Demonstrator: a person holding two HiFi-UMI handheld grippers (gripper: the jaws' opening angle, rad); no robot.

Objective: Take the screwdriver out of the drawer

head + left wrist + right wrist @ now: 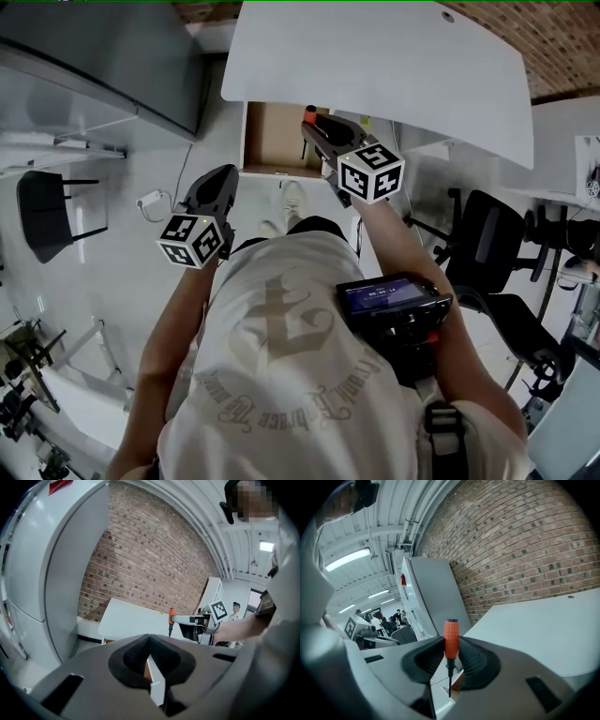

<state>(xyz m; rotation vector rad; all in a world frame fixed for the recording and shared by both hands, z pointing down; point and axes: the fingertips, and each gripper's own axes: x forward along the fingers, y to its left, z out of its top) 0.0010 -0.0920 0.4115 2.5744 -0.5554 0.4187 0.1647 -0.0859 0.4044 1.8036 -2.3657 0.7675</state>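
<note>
- The right gripper [317, 131] reaches forward at 1 o'clock from the person's chest in the head view. It is tipped slightly down, over the right edge of the open drawer [272, 141].
- Its claw is clamped on the screwdriver [451, 638]. The orange handle stands upright between the pads with the shaft pointing down, raised clear of the drawer.
- The left gripper [149, 640] is held at 10 o'clock, beside the torso. Its pads are pressed together with nothing between them.
- A white table [394, 66] lies at 12 o'clock over the drawer, and a black office chair [492, 248] stands at 3 o'clock.
</note>
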